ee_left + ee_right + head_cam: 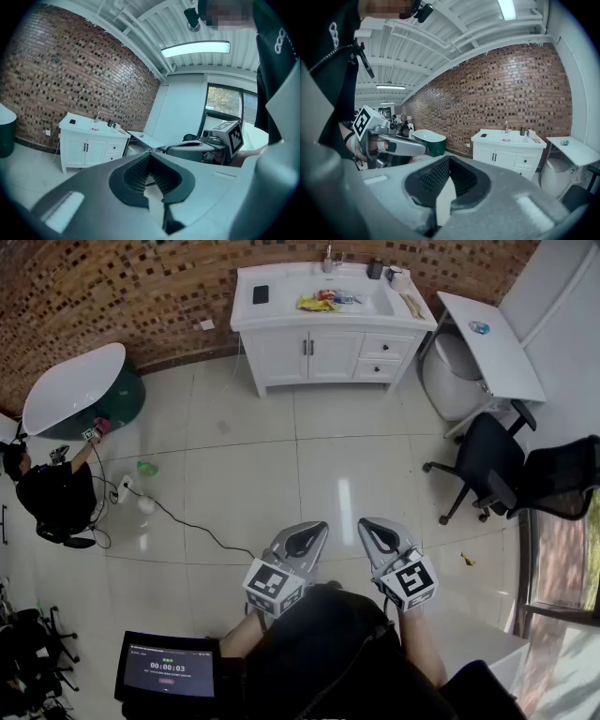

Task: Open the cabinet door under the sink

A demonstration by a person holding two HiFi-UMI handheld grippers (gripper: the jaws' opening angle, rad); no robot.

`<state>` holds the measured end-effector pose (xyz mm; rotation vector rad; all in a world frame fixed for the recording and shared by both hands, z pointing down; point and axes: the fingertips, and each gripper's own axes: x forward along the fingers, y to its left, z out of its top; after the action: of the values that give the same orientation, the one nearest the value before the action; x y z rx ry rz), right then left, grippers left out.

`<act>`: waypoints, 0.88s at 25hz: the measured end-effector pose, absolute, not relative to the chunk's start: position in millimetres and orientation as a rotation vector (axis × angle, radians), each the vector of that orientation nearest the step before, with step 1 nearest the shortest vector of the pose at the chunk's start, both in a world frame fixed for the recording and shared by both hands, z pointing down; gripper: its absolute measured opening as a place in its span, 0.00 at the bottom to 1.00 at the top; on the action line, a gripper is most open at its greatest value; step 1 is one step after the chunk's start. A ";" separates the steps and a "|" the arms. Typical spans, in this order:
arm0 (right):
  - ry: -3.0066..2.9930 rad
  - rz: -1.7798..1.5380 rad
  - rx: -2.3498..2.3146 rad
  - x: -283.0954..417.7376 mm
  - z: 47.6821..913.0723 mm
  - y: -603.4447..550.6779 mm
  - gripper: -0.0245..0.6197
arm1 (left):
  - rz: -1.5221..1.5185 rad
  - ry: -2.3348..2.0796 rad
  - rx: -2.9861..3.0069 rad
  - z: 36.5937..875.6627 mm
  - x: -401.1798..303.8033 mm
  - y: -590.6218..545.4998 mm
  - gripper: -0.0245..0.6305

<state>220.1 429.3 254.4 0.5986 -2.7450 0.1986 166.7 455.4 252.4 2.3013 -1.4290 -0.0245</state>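
Observation:
A white vanity cabinet [323,352] with a sink on top stands against the brick wall, far across the tiled floor. Its two doors [307,354] under the sink are closed, with dark handles at the middle. Both grippers are held close to the person's body, far from the cabinet. My left gripper [317,527] and my right gripper [367,523] point toward it, jaws together and nothing between them. The cabinet shows small at the left in the left gripper view [90,149], past the shut left gripper [150,153]. In the right gripper view it [507,158] stands beyond the right gripper [449,159].
A white and green bathtub [80,390] stands at the left, with a crouching person [52,498] near it. A cable [178,517] trails over the floor tiles. At the right are a white table [492,338] and black office chairs [506,474]. A tablet [169,667] shows a timer.

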 end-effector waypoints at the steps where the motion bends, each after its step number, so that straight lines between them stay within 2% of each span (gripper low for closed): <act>1: -2.746 0.200 0.594 217.4 254.6 430.1 0.02 | -0.030 -1.438 2.297 252.3 162.3 455.4 0.06; 9: -2.722 0.219 0.591 151.5 259.2 413.9 0.02 | -0.057 -1.469 2.229 266.8 80.7 428.9 0.06; 22: -2.675 0.250 0.504 120.0 274.3 405.4 0.02 | -0.084 -1.540 2.148 278.5 36.3 419.8 0.06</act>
<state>120.0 405.4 274.3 0.5043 -2.6751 0.2496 36.3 419.8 278.5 2.1475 -1.5404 -0.0845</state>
